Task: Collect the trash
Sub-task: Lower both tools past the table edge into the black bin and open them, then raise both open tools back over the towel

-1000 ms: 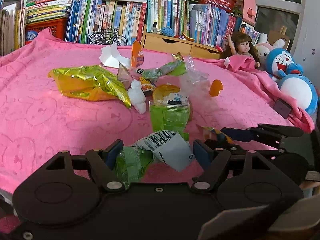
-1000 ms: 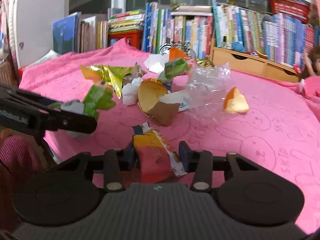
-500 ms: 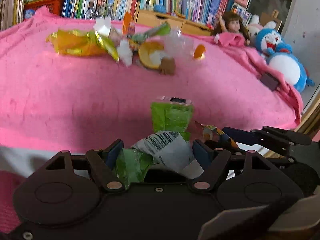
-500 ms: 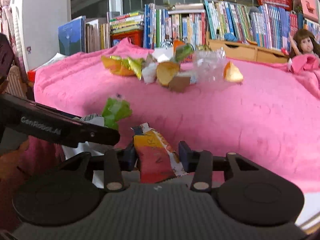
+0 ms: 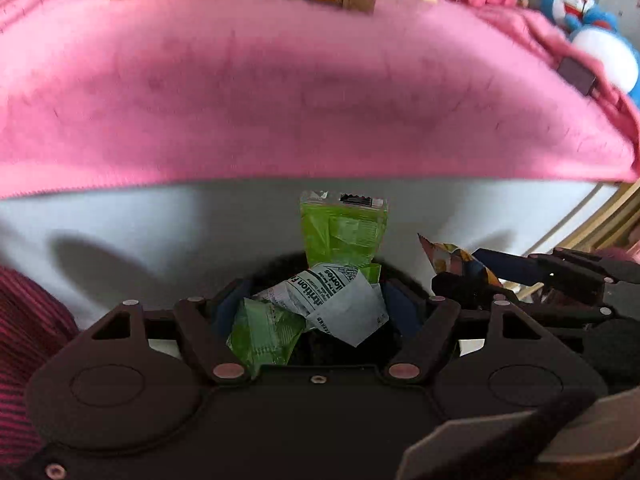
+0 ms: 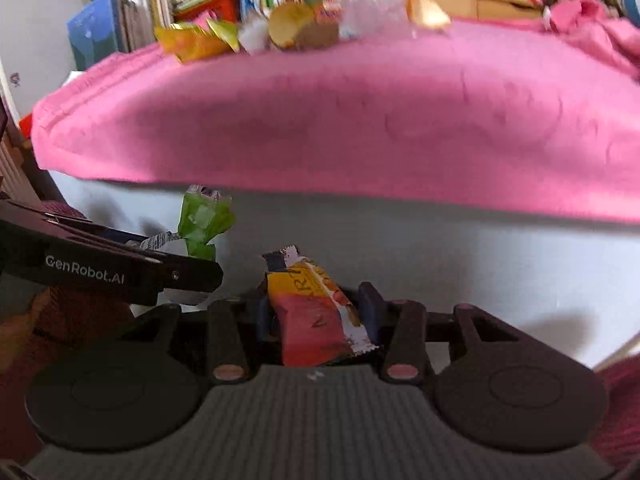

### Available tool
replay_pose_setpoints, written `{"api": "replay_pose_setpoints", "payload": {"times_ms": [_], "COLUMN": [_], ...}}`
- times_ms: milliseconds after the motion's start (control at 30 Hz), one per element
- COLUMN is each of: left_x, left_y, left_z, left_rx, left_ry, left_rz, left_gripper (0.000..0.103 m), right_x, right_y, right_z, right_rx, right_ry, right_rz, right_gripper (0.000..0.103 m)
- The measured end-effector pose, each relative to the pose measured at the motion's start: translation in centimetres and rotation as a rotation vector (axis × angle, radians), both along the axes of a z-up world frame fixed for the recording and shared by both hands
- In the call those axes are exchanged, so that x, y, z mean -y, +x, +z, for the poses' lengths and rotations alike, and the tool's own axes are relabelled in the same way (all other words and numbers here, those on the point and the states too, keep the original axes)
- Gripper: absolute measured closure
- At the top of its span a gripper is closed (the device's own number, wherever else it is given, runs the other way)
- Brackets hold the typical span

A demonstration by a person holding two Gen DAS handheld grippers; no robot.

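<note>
Two pieces of trash are in transit away from the table. The left gripper [image 5: 316,304] is clamped on a crumpled green wrapper [image 5: 344,232] with a white printed panel, its jaws set fairly wide around the bulky wad. The right gripper [image 6: 316,308] is closed more narrowly on an orange-and-red snack wrapper [image 6: 316,312], which stands upright between the blue pads.

Both grippers are pitched downward and held below the edge of the pink cloth [image 5: 280,92], in front of the pale table side [image 5: 160,232]. They are set close together, the left one's fingers crossing the lower left of the right wrist view.

The step in hand is judged to be the carry to a bin. No bin can be made out in either view; a dark shape behind the green wrapper may be its mouth, but this is not certain.

The next move calls for the receptacle to be brought under the fingertips before either grip is loosened, since light wrappers are likely to flutter aside if dropped from height.

More trash is left on the cloth's far side: a yellow foil bag [image 6: 192,42], orange peel [image 6: 288,28] and clear plastic [image 6: 368,4].
</note>
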State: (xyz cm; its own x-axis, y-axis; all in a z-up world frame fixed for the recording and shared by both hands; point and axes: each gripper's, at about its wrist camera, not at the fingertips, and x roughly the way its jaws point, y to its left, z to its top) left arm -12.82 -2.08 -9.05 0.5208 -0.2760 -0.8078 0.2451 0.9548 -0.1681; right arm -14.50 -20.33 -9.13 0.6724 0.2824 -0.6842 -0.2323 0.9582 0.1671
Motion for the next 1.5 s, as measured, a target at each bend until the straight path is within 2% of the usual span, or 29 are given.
{"api": "replay_pose_setpoints", "payload": {"times_ms": [333,667,767,867,900,1067,1233,1367,1500], "left_x": [-0.2,-0.6,-0.3,-0.2,-0.2,-0.3,-0.5,-0.8,-1.2], "left_y": [1.4,2.0,2.2,2.7,2.7,2.7,2.6,2.3,2.0], "left_z": [-5.2,-7.7,-7.8,-8.0,-8.0,-7.6,-6.7,-4.8,-1.8], "left_rx": [-0.136,-0.23,-0.238,-0.247,-0.253,-0.242,-0.208,-0.167,-0.098], "left_ry": [0.024,-0.006,-0.003,0.007,0.01,0.016,0.023,0.015,-0.02], "left_rz": [0.046,0.081,0.084,0.09,0.094,0.107,0.117,0.116,0.112], "left_gripper": [0.03,0.03,0.03,0.023,0.019,0.013,0.011,0.011,0.011], "right_x": [0.4,-0.3,-0.4,0.3,0.4,0.9,1.0,1.4,1.7], "right_y": [0.8,1.6,1.7,1.7,1.9,2.0,1.9,1.8,1.6], "right_z": [-3.8,-4.4,-4.4,-4.3,-4.4,-4.6,-4.2,-3.4,-1.1], "right_rx": [-0.107,-0.147,-0.149,-0.148,-0.149,-0.148,-0.134,-0.101,-0.02], "right_ry": [0.051,0.065,0.077,0.087,0.091,0.099,0.111,0.138,0.125], "right_rz": [-0.061,-0.078,-0.075,-0.073,-0.072,-0.076,-0.079,-0.081,-0.077], "right_gripper": [0.051,0.047,0.042,0.032,0.032,0.026,0.023,0.023,0.02]}}
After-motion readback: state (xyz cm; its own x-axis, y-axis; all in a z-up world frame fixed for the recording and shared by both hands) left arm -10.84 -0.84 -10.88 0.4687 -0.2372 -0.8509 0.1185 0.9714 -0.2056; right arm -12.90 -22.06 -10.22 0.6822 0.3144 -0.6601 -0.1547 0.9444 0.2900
